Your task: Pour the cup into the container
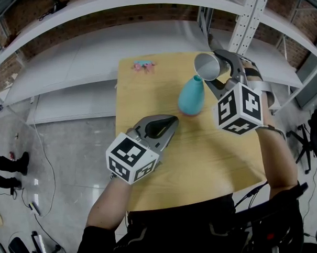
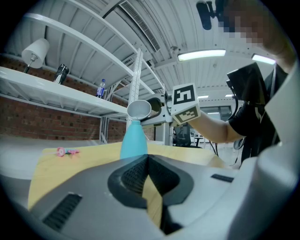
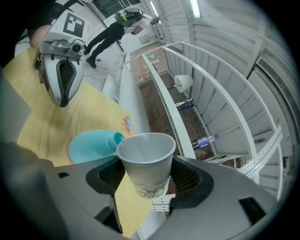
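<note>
While the white paper cup (image 1: 207,67) lies tipped in the right gripper (image 1: 218,72), which is clenched on its body, its mouth sits at approx 1 o'clock of, and just above, the neck of the teal bottle-shaped container (image 1: 192,96). The container stands upright on the pale wooden surface (image 1: 198,167).

Risks, as I judge them:
- Cup rim is much wider than the neck, so a fast tilt could send the contents down the outside and onto the surface.
- Nothing steadies the container. The left gripper (image 1: 172,120) is at its 7 o'clock, well apart, tips together w/ nothing between. A nudge from the rim could topple it.
- Too hard a squeeze could buckle the paper wall.

Views differ:
- Right gripper view looks into the cup (image 3: 145,161): the inside looks bare, no contents made out. The container (image 3: 91,146) has its opening at the rim's 9 o'clock.
- Left gripper view gives the side profile, w/ the rim right atop the container (image 2: 133,138). Touching or not, can't tell.
- Head view alone shows the gap between the grippers, and a small pink item (image 1: 144,65) at the container's 10 o'clock.
</note>
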A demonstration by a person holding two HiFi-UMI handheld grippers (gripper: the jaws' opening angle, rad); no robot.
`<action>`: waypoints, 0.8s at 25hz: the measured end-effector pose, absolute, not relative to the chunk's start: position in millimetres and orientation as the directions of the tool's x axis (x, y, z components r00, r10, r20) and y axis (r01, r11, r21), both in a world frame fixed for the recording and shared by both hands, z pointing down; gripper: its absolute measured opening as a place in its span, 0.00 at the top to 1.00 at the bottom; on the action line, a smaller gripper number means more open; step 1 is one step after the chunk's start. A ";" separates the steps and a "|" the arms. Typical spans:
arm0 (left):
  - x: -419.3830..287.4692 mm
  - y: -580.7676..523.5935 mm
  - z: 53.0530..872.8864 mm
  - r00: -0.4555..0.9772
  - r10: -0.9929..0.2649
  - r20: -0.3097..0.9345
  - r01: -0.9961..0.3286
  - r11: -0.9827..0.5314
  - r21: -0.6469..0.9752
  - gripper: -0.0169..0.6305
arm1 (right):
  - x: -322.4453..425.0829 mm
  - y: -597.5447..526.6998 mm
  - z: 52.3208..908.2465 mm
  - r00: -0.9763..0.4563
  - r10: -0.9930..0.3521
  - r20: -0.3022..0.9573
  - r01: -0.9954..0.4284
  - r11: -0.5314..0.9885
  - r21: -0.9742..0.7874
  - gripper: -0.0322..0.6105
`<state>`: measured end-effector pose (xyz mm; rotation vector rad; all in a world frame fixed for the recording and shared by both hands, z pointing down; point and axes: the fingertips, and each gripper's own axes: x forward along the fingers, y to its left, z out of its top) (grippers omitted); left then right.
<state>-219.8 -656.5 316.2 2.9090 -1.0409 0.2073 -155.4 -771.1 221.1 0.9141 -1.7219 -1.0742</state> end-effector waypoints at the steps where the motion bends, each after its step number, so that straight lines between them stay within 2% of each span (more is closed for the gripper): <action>1: -220.0 -656.6 316.3 0.765 -0.628 0.141 -0.634 -0.773 -0.003 0.99 | -155.7 -771.3 221.5 -0.337 -0.894 0.295 -0.128 0.354 0.927 0.47; 20: -219.9 -655.9 316.8 0.769 -0.623 0.143 -0.629 -0.777 -0.004 0.99 | -157.2 -771.3 224.1 -0.349 -0.891 0.290 -0.128 0.352 0.927 0.47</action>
